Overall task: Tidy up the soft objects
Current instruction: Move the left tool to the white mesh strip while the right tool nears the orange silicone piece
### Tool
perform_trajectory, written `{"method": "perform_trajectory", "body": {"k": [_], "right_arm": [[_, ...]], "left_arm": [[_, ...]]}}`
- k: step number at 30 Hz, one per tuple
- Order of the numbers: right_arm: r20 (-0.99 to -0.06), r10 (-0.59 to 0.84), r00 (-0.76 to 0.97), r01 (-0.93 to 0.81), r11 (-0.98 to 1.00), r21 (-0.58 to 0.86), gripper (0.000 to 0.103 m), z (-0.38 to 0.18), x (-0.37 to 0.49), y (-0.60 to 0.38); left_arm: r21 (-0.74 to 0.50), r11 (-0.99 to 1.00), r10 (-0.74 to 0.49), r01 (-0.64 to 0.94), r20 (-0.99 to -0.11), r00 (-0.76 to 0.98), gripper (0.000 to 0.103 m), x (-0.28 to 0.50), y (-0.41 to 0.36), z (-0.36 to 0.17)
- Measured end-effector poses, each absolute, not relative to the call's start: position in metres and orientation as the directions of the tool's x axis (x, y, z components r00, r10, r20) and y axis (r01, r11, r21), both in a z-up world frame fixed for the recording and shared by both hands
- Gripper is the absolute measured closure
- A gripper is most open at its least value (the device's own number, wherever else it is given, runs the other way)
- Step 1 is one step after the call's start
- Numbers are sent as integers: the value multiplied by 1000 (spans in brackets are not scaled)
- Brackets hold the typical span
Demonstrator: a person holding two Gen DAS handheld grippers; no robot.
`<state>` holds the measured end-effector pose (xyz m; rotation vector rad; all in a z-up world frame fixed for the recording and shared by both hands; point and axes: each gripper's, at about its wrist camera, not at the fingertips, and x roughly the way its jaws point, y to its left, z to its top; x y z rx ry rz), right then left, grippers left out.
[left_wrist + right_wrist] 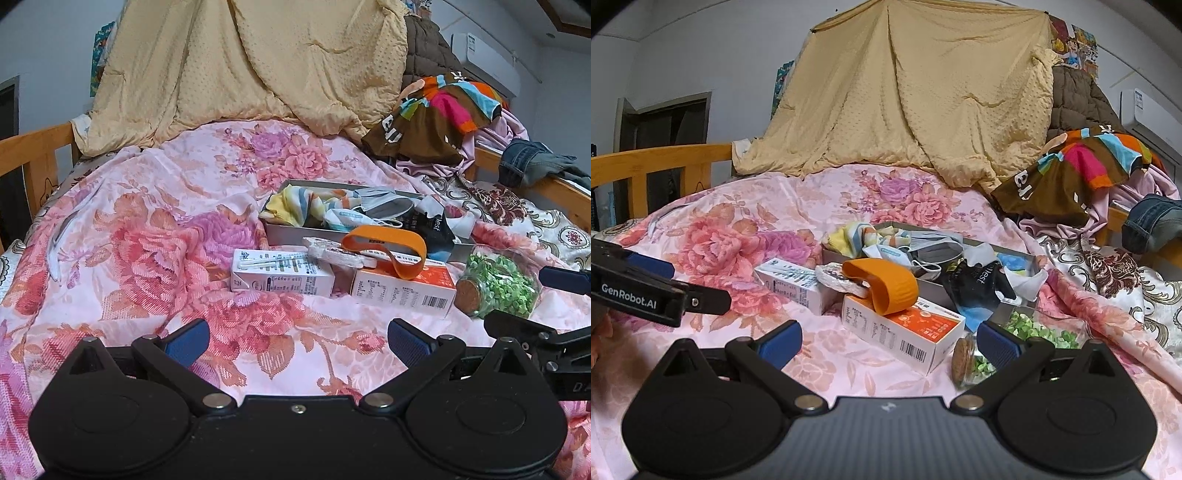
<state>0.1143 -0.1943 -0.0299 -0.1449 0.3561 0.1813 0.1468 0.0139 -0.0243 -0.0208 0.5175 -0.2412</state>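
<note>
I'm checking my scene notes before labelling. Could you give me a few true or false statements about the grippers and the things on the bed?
1. Both the left gripper and right gripper are open and empty. True.
2. The orange band lies inside the grey tray. False: it rests on the orange-and-white carton, in front of the tray.
3. The jar of green bits lies on its side. True.
4. The tray is empty. False: it holds cloth and face masks.

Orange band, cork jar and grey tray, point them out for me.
orange band (pixel 886 286), right wrist view, on its broad outer curve
cork jar (pixel 498 286), left wrist view, on its glass side
grey tray (pixel 291 234), left wrist view, on its front wall
</note>
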Motion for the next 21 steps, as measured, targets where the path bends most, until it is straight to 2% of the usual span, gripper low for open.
{"method": "perform_trajectory", "body": {"k": [11, 21], "right_arm": [[-328, 177, 928, -232, 963, -134, 0, -30, 155, -186], [-315, 187, 930, -234, 965, -118, 0, -32, 175, -187]], "left_arm": [[-158, 978, -194, 134, -477, 857, 1, 173, 25, -34], [-279, 956, -220, 95, -461, 860, 1, 202, 32, -36]]}}
